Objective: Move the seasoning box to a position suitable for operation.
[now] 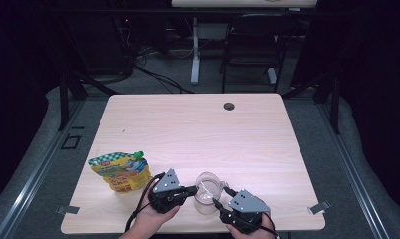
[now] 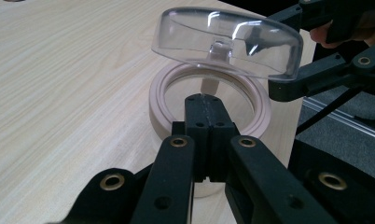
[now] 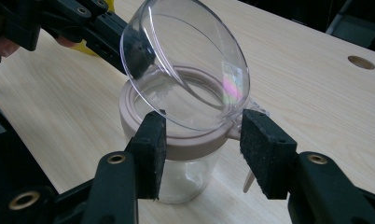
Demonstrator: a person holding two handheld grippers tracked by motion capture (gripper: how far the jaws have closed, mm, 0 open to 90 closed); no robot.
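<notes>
A clear jar with a beige collar stands near the table's front edge. Its clear domed lid is tilted up on its hinge, leaving the mouth uncovered. My left gripper is shut, jaws pressed together, with the tips at the near side of the collar; whether they pinch it I cannot tell. My right gripper is open, one pad on each side of the collar at the hinge side, the right pad standing off from it. In the high view the left gripper and the right gripper flank the jar.
A yellow and green food pouch with a green cap lies left of the left hand. The pale wooden table has a cable hole at the back. A black chair stands beyond the table.
</notes>
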